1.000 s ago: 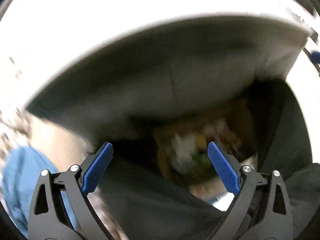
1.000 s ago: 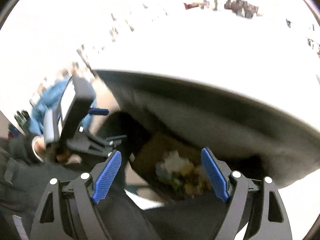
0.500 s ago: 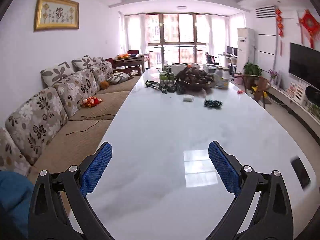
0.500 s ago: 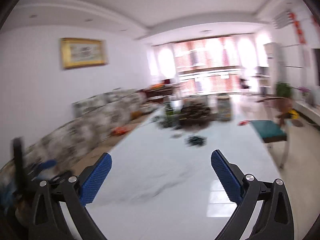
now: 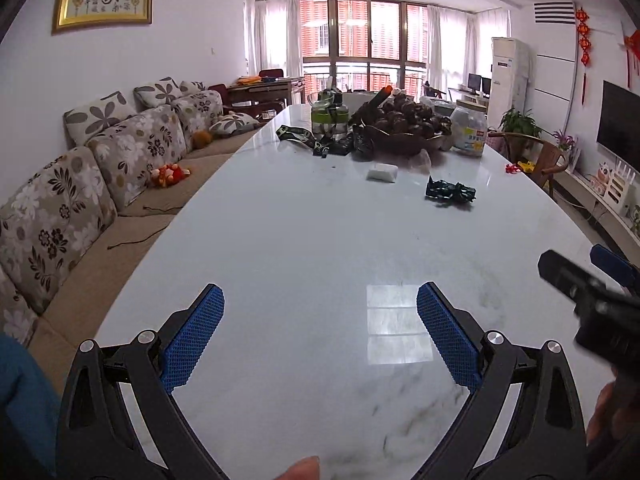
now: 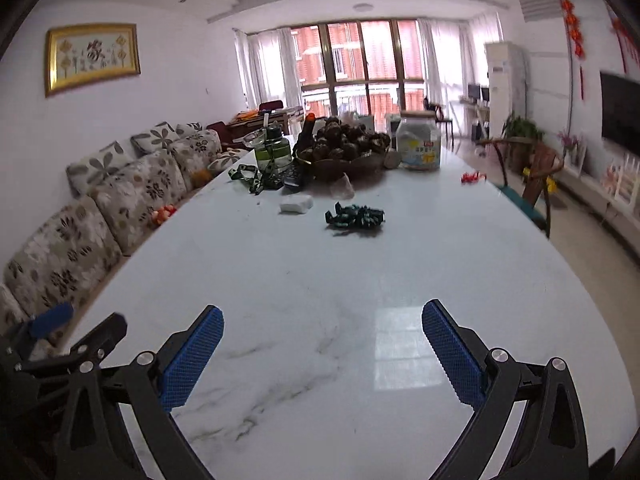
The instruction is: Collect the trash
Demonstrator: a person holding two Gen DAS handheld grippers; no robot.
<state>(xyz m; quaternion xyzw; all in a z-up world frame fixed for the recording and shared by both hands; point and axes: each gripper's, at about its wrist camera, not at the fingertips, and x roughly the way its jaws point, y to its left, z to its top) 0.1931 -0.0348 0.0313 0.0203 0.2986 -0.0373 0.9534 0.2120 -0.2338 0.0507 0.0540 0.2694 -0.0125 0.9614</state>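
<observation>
Looking from the left wrist, the left tool (image 5: 320, 336) is angled down over the near end of the white marble bench (image 5: 320, 248), its blue pads (image 5: 192, 340) spread wide apart with only bare benchtop between them. A fingertip (image 5: 302, 468) of the hand holding it shows at 6 o'clock. At 3 o'clock the right tool (image 5: 588, 284) comes in from the frame edge, dark and blurred, beside part of the hand (image 5: 604, 412) carrying it. The trash lies far up the bench: a crumpled dark green wrapper (image 5: 450, 193) at 1 o'clock and a small white wad (image 5: 382, 172) just left of it, apart from each other. Behind them stand a bowl of dark round fruit (image 5: 404, 128), a green-tinted bottle (image 5: 328, 118) and a clear jar (image 5: 470, 128). A floral sofa (image 5: 80, 192) runs along the bench at 9 o'clock.

From the right wrist, the right tool (image 6: 322, 352) likewise tilts down over the near bench, pads well apart and nothing gripped. The left tool (image 6: 72, 328) shows at 8 o'clock, close alongside. The green wrapper (image 6: 354, 216) sits at 12 o'clock, mid-bench, with the white wad (image 6: 296, 203) at its 10 o'clock, well away from both tools
</observation>
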